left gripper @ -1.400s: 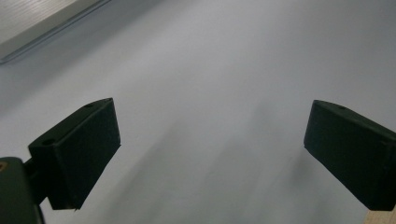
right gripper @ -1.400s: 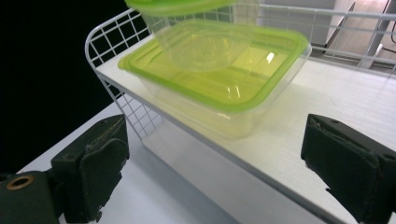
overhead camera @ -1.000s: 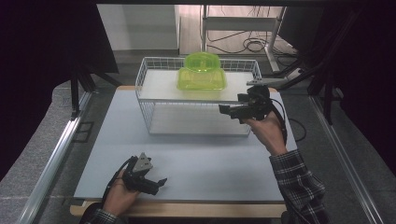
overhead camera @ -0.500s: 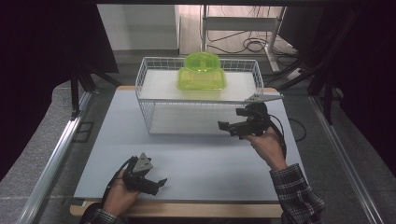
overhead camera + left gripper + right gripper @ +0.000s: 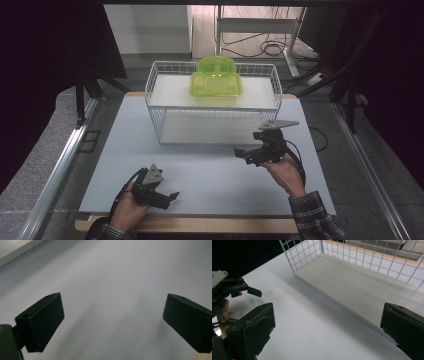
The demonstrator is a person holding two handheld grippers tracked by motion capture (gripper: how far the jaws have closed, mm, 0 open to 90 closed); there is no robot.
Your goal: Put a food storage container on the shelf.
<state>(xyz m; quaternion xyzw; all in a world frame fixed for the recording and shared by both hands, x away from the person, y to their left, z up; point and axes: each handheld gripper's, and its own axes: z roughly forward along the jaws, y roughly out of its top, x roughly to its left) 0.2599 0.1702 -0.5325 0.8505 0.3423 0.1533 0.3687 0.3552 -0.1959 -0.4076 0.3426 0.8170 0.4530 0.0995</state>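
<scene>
A translucent green lidded container (image 5: 215,80) rests on the upper shelf of a white wire basket (image 5: 155,100) at the back of the table. My right gripper (image 5: 244,155) hovers low over the table in front of the basket's right end, pointing left. Its jaws have just been opening and stand wide in the right gripper view (image 5: 327,327), with nothing between them. My left gripper (image 5: 169,192) sits near the table's front edge, open and empty over the bare top (image 5: 112,320). The right gripper view also shows the left gripper (image 5: 249,290) farther off.
The white tabletop (image 5: 210,175) stretches between the two hands. The basket's wire wall (image 5: 294,255) and its pale lower board (image 5: 362,290) lie just ahead of the right jaws. Metal rails (image 5: 65,160) run along both table sides, and cables lie on the floor behind.
My right gripper has come down and toward the person, from beside the basket's right rim to low over the table in front of it. The left gripper has stayed still.
</scene>
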